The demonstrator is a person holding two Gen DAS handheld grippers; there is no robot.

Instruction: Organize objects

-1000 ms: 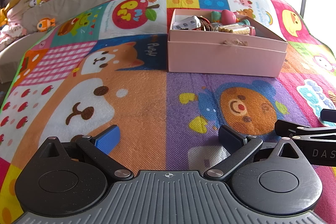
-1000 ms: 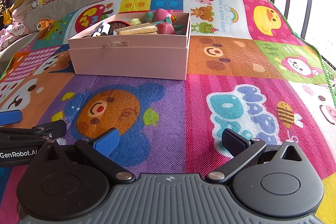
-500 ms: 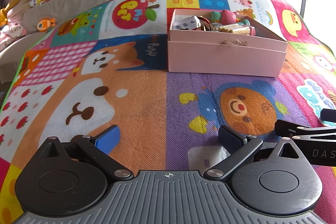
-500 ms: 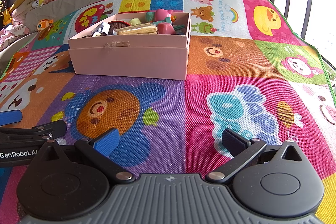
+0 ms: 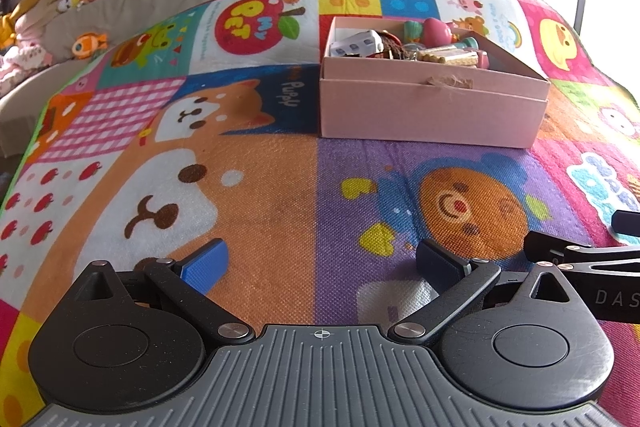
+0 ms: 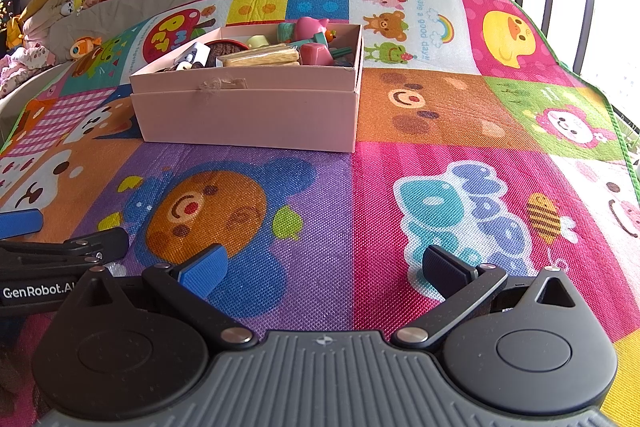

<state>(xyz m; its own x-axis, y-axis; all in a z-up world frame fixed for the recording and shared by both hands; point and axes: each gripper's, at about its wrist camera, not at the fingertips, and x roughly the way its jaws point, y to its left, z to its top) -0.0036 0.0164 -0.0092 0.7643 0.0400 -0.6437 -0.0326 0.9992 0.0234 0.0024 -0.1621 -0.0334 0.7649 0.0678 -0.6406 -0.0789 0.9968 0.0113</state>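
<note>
- While both tools sit low at the near edge of the play mat [image 5: 256, 195], neither holds anything: left gripper [image 5: 320, 263] has its jaws spread wide with only mat between them, and right gripper [image 6: 324, 267] is likewise spread and empty.
- Right gripper's side shows at the right edge of the left view, so the two rest just beside each other.
- Mat between the grippers and the box looks bare; nothing stands in the way of a straight approach.
- Pink box [image 6: 248, 115], mid-distance, left of centre in the right view: open-topped cardboard, apparently nested in its own lid. Judged light, with thin walls that would flex or crease under a hard pinch. Best hold is likely over a side-wall rim near a corner; a torn patch marks the near wall.
- Contents heaped to the rim and touching one another:
  - wooden sticks bundle [image 6: 262, 57], near side: stiff and light; the wrapping, which seems clear, may be slippery, so grip across the middle.
  - pink toy [image 6: 310, 27], far side: hard plastic by the look, rounded, apt to slip.
  - white blocky toy [image 5: 358, 43], left end: rigid, flat faces should grip well.
  - dark round piece beside it; too tangled to tell what.
- Crowding is the main hindrance: lifting one item may drag neighbours.
- Far left, plush toys [image 5: 90, 43] on a beige ledge, well apart from the box.
</note>
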